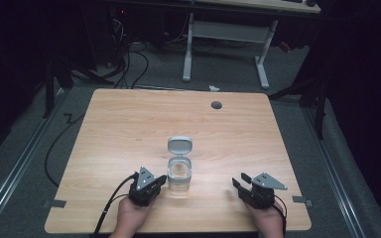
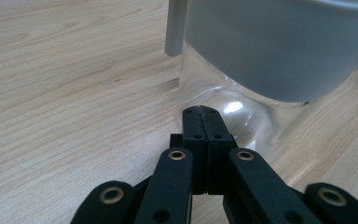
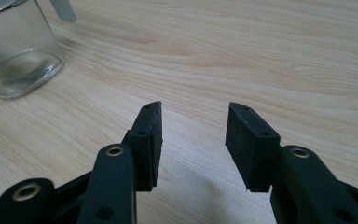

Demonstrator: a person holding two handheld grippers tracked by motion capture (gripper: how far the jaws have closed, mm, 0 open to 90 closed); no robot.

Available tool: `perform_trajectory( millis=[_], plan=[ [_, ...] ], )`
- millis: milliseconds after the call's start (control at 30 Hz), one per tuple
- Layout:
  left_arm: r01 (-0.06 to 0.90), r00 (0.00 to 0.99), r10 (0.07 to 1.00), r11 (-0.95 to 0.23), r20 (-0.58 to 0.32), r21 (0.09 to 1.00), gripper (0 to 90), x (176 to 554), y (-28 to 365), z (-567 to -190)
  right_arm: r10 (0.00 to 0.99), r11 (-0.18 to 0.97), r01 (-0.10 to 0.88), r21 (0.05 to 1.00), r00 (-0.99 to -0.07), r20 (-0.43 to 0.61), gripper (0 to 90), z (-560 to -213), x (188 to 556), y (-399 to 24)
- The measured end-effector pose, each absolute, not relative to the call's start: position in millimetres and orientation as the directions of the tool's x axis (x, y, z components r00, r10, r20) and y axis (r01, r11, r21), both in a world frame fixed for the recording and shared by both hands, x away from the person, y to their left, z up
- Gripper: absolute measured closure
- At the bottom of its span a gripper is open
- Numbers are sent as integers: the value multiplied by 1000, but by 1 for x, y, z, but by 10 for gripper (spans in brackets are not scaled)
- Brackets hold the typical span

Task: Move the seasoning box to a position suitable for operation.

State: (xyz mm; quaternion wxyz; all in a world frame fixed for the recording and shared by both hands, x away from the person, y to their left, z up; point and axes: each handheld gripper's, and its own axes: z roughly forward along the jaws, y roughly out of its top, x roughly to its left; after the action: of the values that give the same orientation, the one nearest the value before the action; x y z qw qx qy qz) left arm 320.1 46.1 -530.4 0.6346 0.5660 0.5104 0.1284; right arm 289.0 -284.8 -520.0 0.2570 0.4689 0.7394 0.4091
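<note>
Clear square glass jar (image 1: 179, 174) with its grey flip lid (image 1: 180, 145) standing open sits near my table's (image 1: 129, 124) front edge, between both grippers. My left gripper (image 2: 200, 116), jaws pressed together on nothing, has its tips just at the jar's base. My right gripper (image 3: 193, 140), jaws spread, rests well apart to the jar's right, so I judge the left nearer.

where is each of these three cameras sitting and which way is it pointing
High view: fixed above the person's side, looking forward and down on the wooden table; both hands with the left gripper and right gripper enter from the bottom.
Left gripper view: rides the left gripper, jaws shut, facing the clear jar close up.
Right gripper view: rides the right gripper, jaws open over bare wood, jar at upper left.
Shared: all three show the jar and tabletop.
</note>
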Motion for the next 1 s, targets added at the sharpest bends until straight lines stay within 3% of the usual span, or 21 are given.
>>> perform_trajectory(
  millis=[667, 833, 1000],
  plan=[
    [402, 456, 743, 320, -491, 858, 900, 311, 53, -525, 896, 224, 483, 847, -443, 16, 567, -519, 289, -280],
    [402, 479, 728, 316, -491, 860, 878, 304, 57, -525, 896, 222, 469, 855, -444, 11, 540, -516, 293, -270],
    [419, 509, 712, 284, -483, 862, 864, 291, 56, -531, 891, 237, 479, 845, -454, 8, 568, -514, 302, -261]
  ],
)
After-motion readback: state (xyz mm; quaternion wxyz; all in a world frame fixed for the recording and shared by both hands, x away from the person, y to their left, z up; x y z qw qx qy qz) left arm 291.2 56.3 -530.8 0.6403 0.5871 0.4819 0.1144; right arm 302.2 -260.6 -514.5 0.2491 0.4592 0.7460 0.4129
